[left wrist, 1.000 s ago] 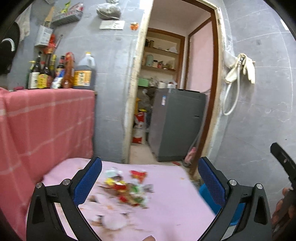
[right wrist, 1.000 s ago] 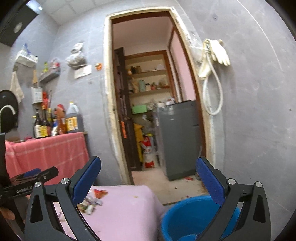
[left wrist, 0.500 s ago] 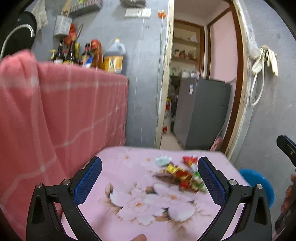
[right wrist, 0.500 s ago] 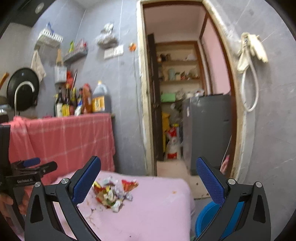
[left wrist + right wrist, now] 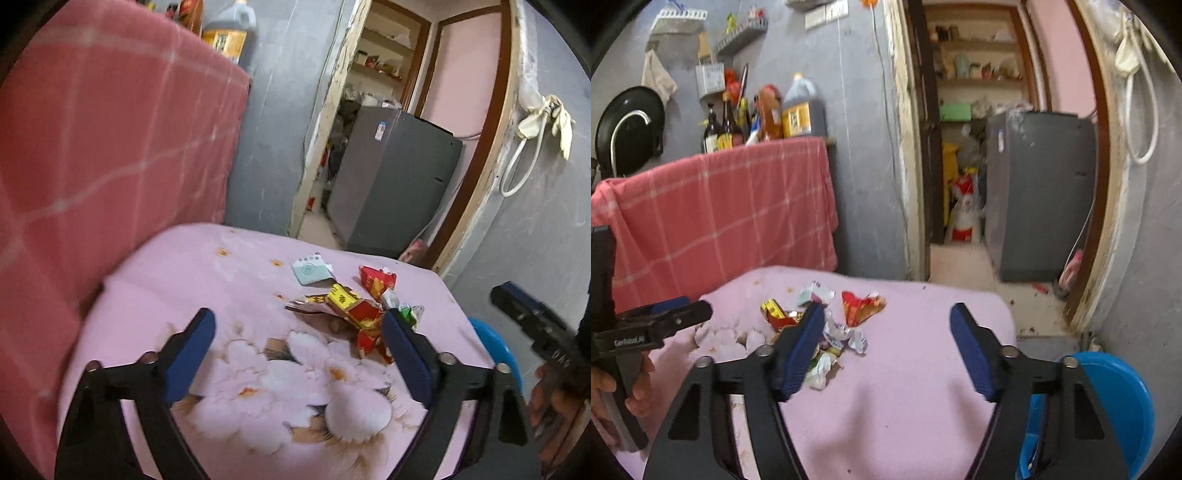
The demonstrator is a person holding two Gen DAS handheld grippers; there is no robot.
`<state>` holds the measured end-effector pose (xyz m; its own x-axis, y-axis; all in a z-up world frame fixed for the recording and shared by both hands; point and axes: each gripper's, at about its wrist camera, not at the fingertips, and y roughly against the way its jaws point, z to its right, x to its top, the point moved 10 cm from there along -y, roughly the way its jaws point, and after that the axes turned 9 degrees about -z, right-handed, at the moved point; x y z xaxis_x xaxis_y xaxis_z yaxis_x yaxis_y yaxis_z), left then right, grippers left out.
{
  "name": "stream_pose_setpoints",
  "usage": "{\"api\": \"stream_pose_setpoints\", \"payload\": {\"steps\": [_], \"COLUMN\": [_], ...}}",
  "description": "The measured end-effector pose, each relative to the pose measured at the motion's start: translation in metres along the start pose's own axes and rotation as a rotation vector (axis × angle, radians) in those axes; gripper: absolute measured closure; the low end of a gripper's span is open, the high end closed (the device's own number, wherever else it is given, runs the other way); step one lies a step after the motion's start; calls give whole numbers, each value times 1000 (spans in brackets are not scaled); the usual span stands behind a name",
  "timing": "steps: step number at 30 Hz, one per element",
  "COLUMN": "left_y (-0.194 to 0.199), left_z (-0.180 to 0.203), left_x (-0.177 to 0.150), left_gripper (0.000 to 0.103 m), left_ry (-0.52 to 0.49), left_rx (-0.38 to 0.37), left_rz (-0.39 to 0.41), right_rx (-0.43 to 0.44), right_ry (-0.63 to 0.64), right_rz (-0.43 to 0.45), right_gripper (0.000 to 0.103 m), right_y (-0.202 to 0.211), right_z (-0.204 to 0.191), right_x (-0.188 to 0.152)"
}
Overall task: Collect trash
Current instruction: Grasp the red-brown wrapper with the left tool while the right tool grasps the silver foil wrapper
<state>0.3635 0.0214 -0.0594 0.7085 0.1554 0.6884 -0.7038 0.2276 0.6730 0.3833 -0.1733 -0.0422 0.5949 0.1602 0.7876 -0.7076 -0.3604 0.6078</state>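
Observation:
A pile of crumpled wrappers (image 5: pixel 354 310) lies on a pink flowered table (image 5: pixel 229 280): red and yellow packets, a pale green sachet (image 5: pixel 310 271), white scraps. My left gripper (image 5: pixel 299 354) is open and empty above the table, its right finger over the pile's near edge. In the right wrist view the pile (image 5: pixel 827 321) lies by my right gripper's left finger; my right gripper (image 5: pixel 886 350) is open and empty. A blue bucket (image 5: pixel 1115 398) stands on the floor right of the table (image 5: pixel 905 406).
A red checked cloth (image 5: pixel 720 206) covers a higher counter at the left, with bottles (image 5: pixel 764 114) on it. A doorway (image 5: pixel 979 147) beyond the table shows a grey appliance (image 5: pixel 1038 192). A hose and gloves (image 5: pixel 543 122) hang on the grey wall.
Both grippers have tilted down toward the table and come closer to the wrapper pile. Both stayed open and empty.

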Motion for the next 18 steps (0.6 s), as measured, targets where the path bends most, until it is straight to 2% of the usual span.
{"api": "stream_pose_setpoints", "payload": {"steps": [1, 3, 5, 11, 14, 18], "left_y": [-4, -14, -23, -39, -43, -49], "left_z": [1, 4, 6, 8, 10, 11], "left_x": [2, 5, 8, 13, 10, 5], "left_gripper": [30, 34, 36, 41, 52, 71], "left_ry": [15, 44, 65, 143, 161, 157], "left_rx": [-14, -40, -65, -145, -182, -195], "left_rz": [-14, -44, -62, -128, -161, -198], "right_rx": [8, 19, 35, 72, 96, 119], "right_ry": [4, 10, 15, 18, 23, 24], "right_rz": [-20, -44, -69, -130, -164, -212], "right_gripper": [47, 53, 54, 64, 71, 73], "right_y": [-6, -15, -24, -50, -60, -71], "right_z": [-2, -5, -9, -16, -21, -23], "right_x": [0, -1, -2, -3, -5, -11]}}
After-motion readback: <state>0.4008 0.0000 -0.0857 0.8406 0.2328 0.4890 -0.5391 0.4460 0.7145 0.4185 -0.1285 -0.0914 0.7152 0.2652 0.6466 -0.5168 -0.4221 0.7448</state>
